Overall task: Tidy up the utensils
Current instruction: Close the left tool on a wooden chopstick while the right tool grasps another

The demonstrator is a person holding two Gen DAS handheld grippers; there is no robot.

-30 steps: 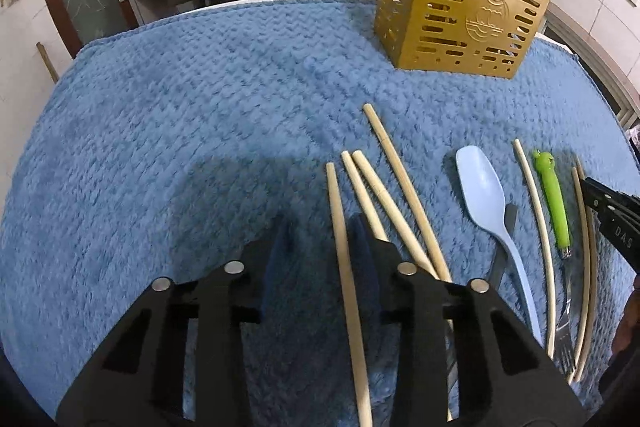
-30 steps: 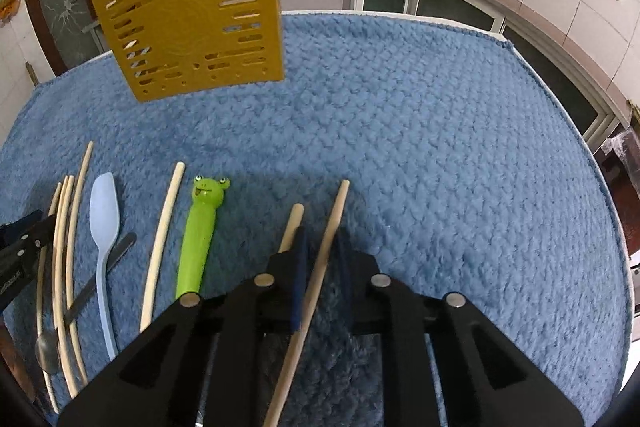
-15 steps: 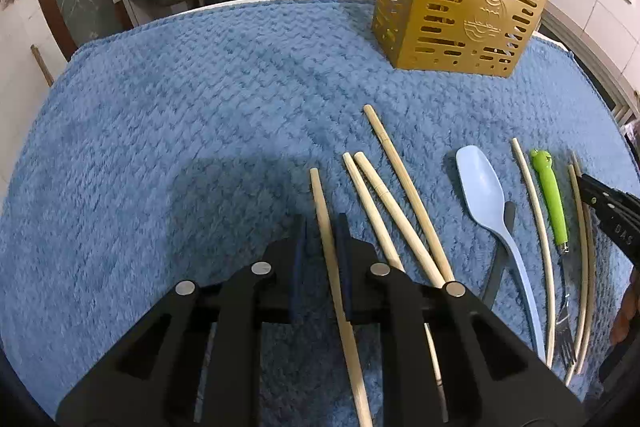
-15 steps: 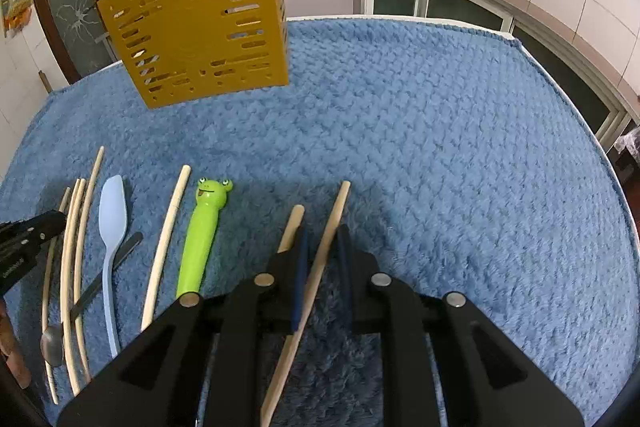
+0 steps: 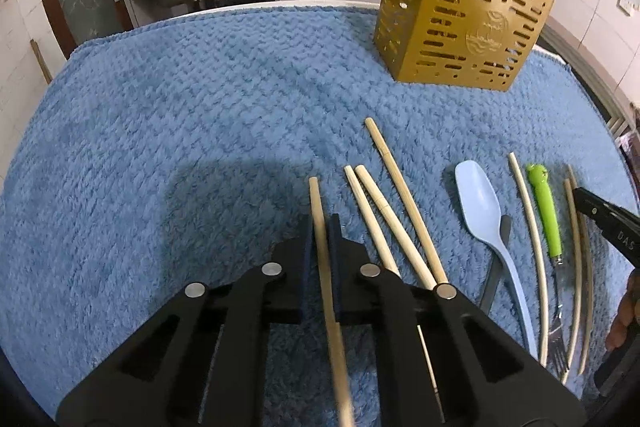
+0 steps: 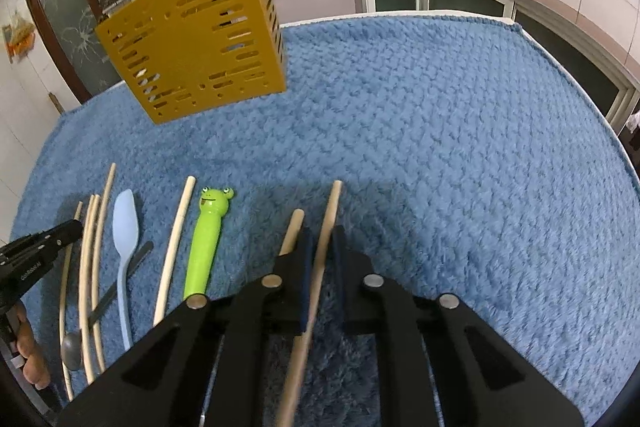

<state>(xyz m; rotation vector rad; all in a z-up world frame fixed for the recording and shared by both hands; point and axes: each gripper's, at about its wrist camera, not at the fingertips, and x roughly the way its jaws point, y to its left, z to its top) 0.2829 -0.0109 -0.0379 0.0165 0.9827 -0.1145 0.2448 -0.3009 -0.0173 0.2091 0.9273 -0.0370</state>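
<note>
The left tongs (image 5: 320, 227) have just closed on a pale wooden chopstick (image 5: 318, 211) lying on the fluffy blue towel (image 5: 180, 147) over the counter. Just to their right lie three more chopsticks (image 5: 400, 195), a light-blue plastic spoon (image 5: 478, 199) and a green frog-handled fork (image 5: 546, 211). The right tongs (image 6: 320, 243) have likewise clamped a wooden chopstick (image 6: 331, 207). Ahead stands the slotted mustard-yellow utensil holder (image 5: 460, 23).

The left-held chopstick (image 5: 320, 227) blurs toward the bottom edge and runs out of the left wrist view; the right-held chopstick (image 6: 326, 227) does likewise. The fork (image 5: 558, 343) shows only part of its tines. The spoon handle (image 5: 496, 267) hides behind the blue spoon (image 5: 478, 203).
</note>
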